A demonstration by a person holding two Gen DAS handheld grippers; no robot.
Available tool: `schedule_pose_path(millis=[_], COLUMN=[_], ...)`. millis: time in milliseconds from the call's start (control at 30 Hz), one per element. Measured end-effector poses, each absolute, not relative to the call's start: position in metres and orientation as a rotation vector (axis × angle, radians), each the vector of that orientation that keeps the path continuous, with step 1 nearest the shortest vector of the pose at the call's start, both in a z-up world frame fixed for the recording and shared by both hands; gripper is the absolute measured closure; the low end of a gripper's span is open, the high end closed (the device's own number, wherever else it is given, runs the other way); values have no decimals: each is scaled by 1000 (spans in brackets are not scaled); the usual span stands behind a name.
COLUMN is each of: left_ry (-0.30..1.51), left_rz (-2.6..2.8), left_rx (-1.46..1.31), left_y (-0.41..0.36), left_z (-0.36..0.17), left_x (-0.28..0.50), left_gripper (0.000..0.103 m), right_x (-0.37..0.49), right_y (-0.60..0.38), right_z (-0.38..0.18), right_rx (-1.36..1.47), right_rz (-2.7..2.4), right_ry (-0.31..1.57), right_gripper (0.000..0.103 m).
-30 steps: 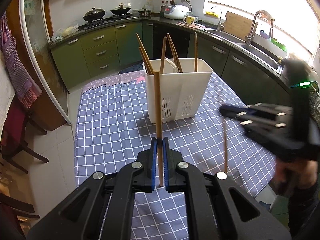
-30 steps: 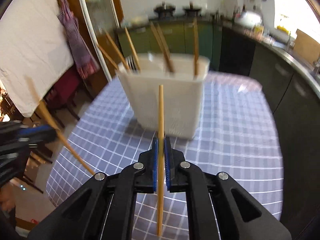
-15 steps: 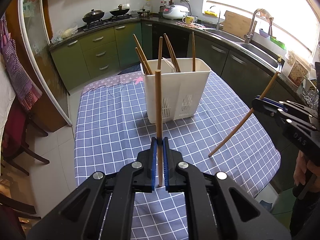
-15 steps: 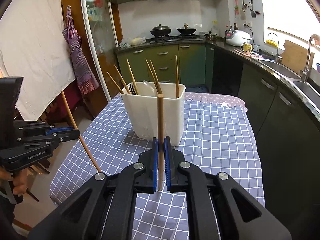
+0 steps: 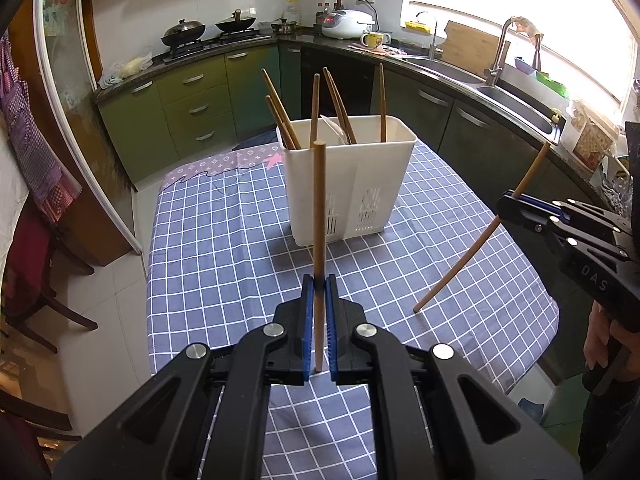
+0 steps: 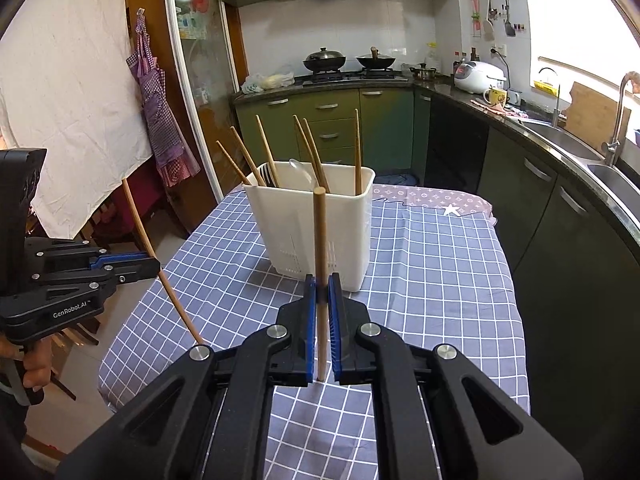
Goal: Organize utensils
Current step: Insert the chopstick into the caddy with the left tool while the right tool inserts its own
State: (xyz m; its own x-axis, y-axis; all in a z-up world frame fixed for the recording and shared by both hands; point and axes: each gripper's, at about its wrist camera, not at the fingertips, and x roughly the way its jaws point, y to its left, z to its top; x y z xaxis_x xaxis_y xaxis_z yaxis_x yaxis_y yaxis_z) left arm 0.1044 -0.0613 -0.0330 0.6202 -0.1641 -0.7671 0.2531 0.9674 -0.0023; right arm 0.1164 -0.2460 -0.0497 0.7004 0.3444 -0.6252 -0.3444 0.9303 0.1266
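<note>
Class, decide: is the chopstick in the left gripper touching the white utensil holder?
Apart. In the right wrist view, the left gripper holds its chopstick off to the side, with open space before the utensil holder.

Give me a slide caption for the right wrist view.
Right tool grips a chopstick before the white holder on the checked table.

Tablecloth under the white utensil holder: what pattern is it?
Blue-grey tablecloth with a white grid check; clearest in the left wrist view.
</note>
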Motion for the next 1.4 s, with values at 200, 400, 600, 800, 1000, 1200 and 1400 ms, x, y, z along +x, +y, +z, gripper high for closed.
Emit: schedule_pose_path(millis=[200,400,600,800,1000,1200,1400], left_ry=[860,849,765,614,510,571,654], left_rz=[-244,-255,-289,-299,-245,-182,-161], left_rx=[113,105,108,86,76,91,103], left_y=[-61,-64,-78,-95,-105,-109,-109], left_z=[-27,-12,39,103,134,106,69], left_x=[104,108,118,141,170,210,230], left_gripper=[97,97,97,97,97,97,97], right_x=[115,116,118,119,119,119,117], right_y=[-246,-249,-252,-253,-259,-261,-261], right_z=[-50,-52,-53,-53,-54,-54,-53], right_rx=[-2,3,9,2,11,13,11], right_rz=[388,391,396,400,410,421,429], right_ry=[696,695,694,696,696,696,697], right_gripper=[96,96,96,96,96,96,96])
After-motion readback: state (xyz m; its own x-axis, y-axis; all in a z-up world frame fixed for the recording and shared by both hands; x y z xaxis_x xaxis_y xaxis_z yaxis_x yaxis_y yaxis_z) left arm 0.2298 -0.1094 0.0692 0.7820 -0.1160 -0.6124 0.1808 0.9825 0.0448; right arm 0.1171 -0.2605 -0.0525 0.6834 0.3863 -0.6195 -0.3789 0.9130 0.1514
